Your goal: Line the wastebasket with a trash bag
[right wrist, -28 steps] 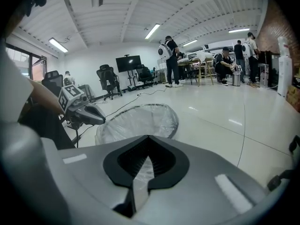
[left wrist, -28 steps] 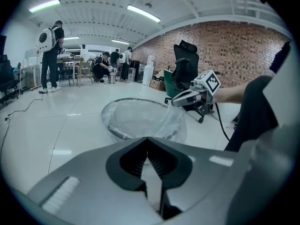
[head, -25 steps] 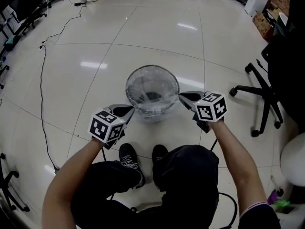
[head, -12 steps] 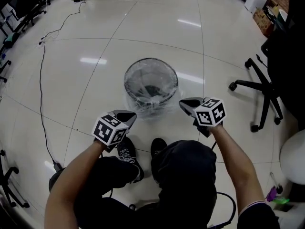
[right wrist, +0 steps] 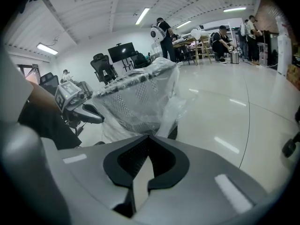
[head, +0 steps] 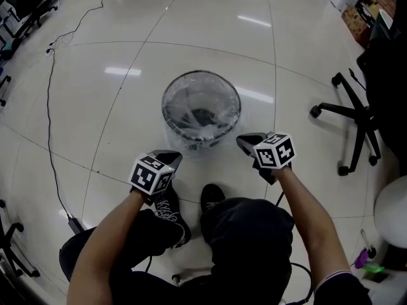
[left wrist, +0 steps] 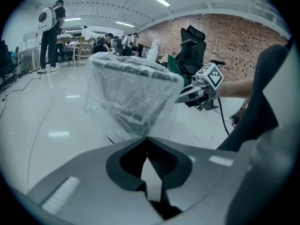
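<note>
A black mesh wastebasket (head: 201,110) stands on the pale floor with a clear trash bag (head: 191,142) draped in and over it. The plastic hangs loose down its outer wall. My left gripper (head: 177,155) is low at the basket's near left side. Its jaws are shut, and the bag's hem (left wrist: 136,125) runs right into their tip (left wrist: 147,138). My right gripper (head: 241,140) is low at the near right side, also shut, with a strip of plastic (right wrist: 165,121) leading into its tip (right wrist: 149,136). Each gripper sees the other across the basket.
A black office chair (head: 356,116) stands to the right. A dark cable (head: 51,107) runs along the floor at the left. The person's shoes (head: 168,211) are just behind the grippers. People stand at tables far off (left wrist: 49,32).
Both grippers have sunk down along the basket's sides towards the person's feet. The bag's skirt has come down the outside with them. Both jaws have stayed shut.
</note>
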`<state>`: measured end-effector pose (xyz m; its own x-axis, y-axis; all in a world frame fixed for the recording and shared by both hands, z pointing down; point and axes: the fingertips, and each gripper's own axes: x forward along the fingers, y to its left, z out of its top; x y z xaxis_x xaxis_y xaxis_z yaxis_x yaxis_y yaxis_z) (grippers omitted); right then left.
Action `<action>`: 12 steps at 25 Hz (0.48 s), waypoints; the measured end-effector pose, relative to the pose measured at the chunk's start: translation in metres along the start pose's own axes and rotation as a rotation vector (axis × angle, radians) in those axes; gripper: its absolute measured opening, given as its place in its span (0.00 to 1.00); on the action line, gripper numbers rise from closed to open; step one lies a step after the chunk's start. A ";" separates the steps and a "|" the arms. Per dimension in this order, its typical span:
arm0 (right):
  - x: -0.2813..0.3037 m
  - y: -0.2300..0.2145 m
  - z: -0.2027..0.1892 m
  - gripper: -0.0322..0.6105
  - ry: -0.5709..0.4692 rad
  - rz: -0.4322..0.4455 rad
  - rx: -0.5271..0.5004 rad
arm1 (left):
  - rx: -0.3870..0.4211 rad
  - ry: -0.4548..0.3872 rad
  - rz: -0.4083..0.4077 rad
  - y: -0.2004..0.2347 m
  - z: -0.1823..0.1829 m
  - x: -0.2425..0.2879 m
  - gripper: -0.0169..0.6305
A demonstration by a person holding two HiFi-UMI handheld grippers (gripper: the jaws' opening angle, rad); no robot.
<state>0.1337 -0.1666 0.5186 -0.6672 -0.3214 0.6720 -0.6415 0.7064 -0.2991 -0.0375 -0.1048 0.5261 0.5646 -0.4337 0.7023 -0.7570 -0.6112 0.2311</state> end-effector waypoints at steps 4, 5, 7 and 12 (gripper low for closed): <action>0.012 -0.008 -0.006 0.05 0.006 -0.002 0.026 | -0.031 -0.015 0.016 0.011 -0.004 0.013 0.05; 0.014 -0.010 -0.007 0.05 0.008 -0.002 0.032 | -0.038 -0.018 0.018 0.013 -0.004 0.016 0.05; 0.019 -0.015 -0.009 0.05 0.010 -0.004 0.044 | -0.051 -0.018 0.020 0.017 -0.007 0.021 0.05; 0.020 -0.018 -0.007 0.06 -0.014 0.002 0.069 | -0.040 -0.031 -0.010 0.014 -0.008 0.021 0.09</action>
<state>0.1341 -0.1813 0.5423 -0.6733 -0.3294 0.6619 -0.6645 0.6622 -0.3464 -0.0392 -0.1174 0.5491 0.5818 -0.4484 0.6786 -0.7634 -0.5888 0.2655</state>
